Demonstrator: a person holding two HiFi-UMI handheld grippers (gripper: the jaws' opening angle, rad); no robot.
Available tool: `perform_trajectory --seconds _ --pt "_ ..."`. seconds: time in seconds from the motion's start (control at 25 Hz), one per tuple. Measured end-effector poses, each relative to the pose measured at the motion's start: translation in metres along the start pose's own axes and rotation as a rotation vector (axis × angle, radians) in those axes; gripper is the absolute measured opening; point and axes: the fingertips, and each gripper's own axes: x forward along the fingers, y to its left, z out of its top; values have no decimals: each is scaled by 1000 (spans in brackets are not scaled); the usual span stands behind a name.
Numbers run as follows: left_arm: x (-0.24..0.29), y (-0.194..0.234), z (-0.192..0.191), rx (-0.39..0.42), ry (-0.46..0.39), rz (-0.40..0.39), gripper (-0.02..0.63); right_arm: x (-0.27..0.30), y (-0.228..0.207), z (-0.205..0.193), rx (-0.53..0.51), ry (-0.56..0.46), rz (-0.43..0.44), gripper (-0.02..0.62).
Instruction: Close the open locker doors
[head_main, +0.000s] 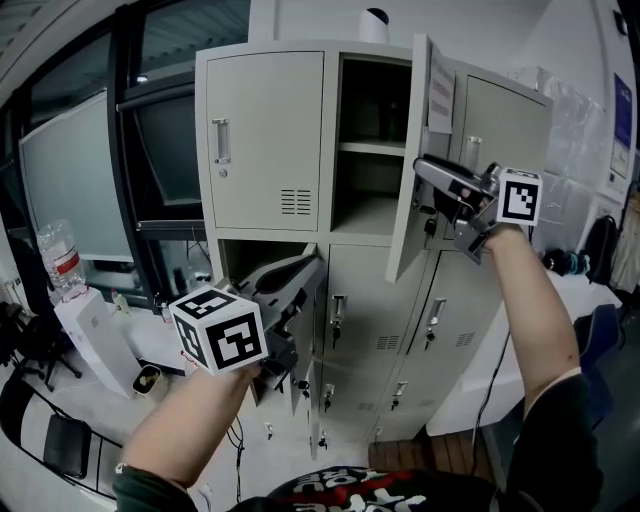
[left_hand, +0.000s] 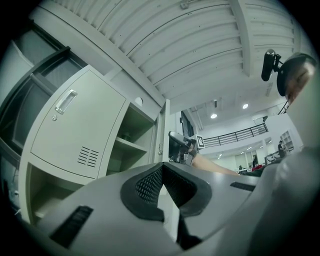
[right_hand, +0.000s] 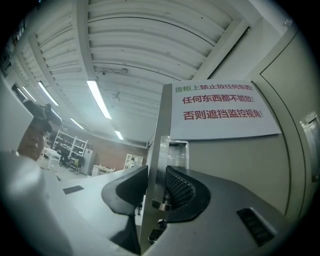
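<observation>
Right gripper (right_hand: 157, 175) is set on the free edge of the upper door (right_hand: 159, 125), which is taken between its fingers; these appear clamped on both faces, judged a hold for swinging it shut onto the locker (head_main: 265, 130). Left gripper (left_hand: 162, 170) is kept low, fingers pressed together tip to tip on nothing, with the lower door (head_main: 310, 345) ajar just beyond them, probably next in turn. The upper door is noted as pale grey sheet steel, swung well out, with a latch plate against the right finger and a paper notice (right_hand: 220, 110) in red print above the fingers.

Black-and-white marker cubes (head_main: 218, 330); seemingly dark sleeves (head_main: 545, 430).
</observation>
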Motion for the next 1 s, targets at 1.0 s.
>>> perform_trajectory --seconds 1.0 --pt "-40 73 7 -10 9 50 8 90 -64 -30 10 47 -217 71"
